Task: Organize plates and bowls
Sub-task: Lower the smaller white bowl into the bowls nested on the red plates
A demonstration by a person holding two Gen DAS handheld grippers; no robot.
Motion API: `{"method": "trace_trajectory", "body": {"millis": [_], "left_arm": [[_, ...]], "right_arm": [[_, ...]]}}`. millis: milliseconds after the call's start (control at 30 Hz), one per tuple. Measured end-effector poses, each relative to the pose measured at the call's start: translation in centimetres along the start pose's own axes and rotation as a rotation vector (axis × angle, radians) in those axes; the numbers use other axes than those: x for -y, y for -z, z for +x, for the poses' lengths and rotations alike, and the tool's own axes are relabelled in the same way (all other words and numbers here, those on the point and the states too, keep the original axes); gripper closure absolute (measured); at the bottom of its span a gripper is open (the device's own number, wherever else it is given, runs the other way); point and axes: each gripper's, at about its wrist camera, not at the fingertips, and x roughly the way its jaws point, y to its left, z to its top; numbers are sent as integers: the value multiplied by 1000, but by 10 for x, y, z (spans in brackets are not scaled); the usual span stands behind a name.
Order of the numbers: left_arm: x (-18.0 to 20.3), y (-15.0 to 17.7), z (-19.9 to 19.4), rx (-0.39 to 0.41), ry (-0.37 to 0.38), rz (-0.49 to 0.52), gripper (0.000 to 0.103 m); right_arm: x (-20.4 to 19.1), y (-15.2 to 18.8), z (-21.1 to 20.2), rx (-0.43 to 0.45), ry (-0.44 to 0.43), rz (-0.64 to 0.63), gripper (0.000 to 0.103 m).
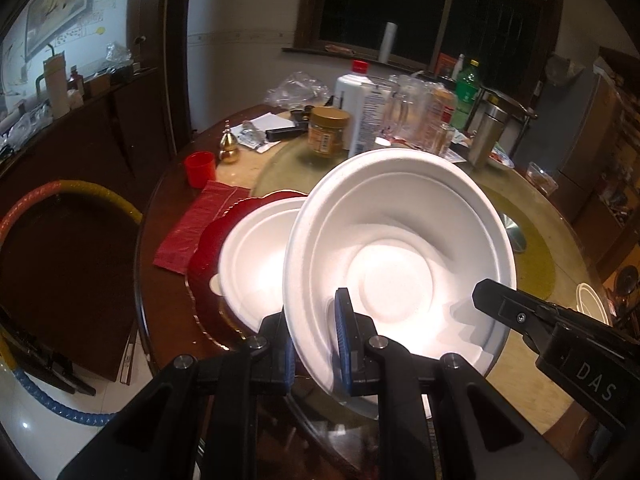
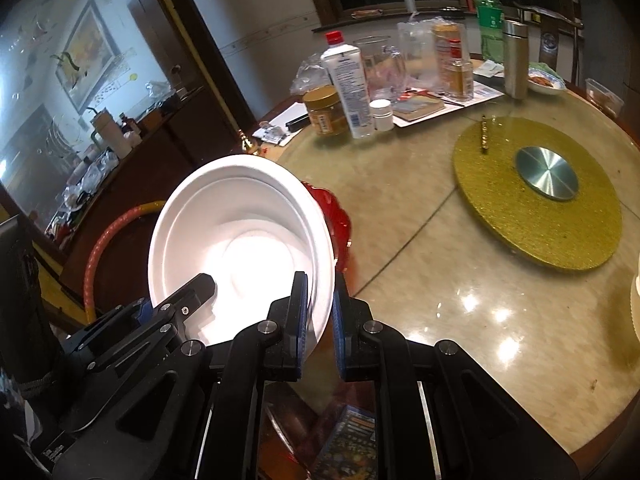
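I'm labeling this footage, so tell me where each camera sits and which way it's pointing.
Left wrist: on the left hand-held gripper, looking along its fingers at the white bowl it pinches by the rim, over a second bowl on a red plate; the right hand-held gripper's finger shows.
Right wrist: on the right hand-held gripper, clamping the same bowl's opposite rim; the left gripper shows.
Shared: the bowl, red plate, peanut butter jar.

Dark window (image 1: 420, 4) w/ wood frame, white wall (image 1: 240, 72), dark wood sideboard (image 1: 80, 128), framed picture (image 2: 86, 52), round marble worktop (image 2: 420, 240), pale tile floor (image 1: 36, 424).
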Motion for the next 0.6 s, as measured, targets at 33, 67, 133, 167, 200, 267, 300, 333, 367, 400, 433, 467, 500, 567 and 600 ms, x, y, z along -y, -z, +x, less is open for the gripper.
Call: {"method": "trace_trajectory", "body": {"millis": [33, 67, 133, 167, 200, 267, 300, 333, 367, 400, 433, 467, 500, 567, 600], "left_arm": [[-3, 0, -1, 2, -3, -5, 87], [-4, 0, -1, 3, -6, -6, 87], [-6, 0, -2, 4, -10, -10, 87], [-8, -1, -3, 6, -14, -12, 87], [-9, -1, -3, 9, -19, -14, 87], [-13, -3, -4, 11, -26, -19, 87], [-15, -4, -4, 13, -31, -24, 87], [-17, -5, -4, 14, -34, -29, 87], [-20, -5, -5, 15, -38, -33, 87], [-21, -6, -5, 16, -42, -36, 87], [-23, -7, -5, 16, -49, -40, 87], [-25, -8, -4, 15, -53, -41, 87], [-27, -9, -4, 13, -55, -45, 87], [-32, -11, -2, 8, -59, -57, 87], [-34, -12, -1, 7, -64, -60, 87]], "right_arm": [[-2, 1, 1, -1, -1, -4, 92], [-4, 0, 2, -2, -3, -7, 92], [-7, -1, 4, -3, -6, -12, 92], [-9, -2, 5, -5, -9, -16, 92], [-11, -3, 7, -6, -12, -19, 92], [-14, -4, 8, -6, -14, -29, 92], [-16, -5, 9, -7, -16, -35, 92], [-18, -7, 10, -8, -19, -39, 92], [-21, -8, 11, -8, -20, -42, 92], [-24, -10, 12, -7, -21, -50, 92], [-27, -11, 13, -8, -21, -57, 92], [-30, -12, 15, -12, -22, -63, 92], [-31, -13, 16, -12, -23, -67, 92], [-35, -15, 20, -17, -28, -76, 92], [-37, -16, 21, -18, -30, -78, 92]]}}
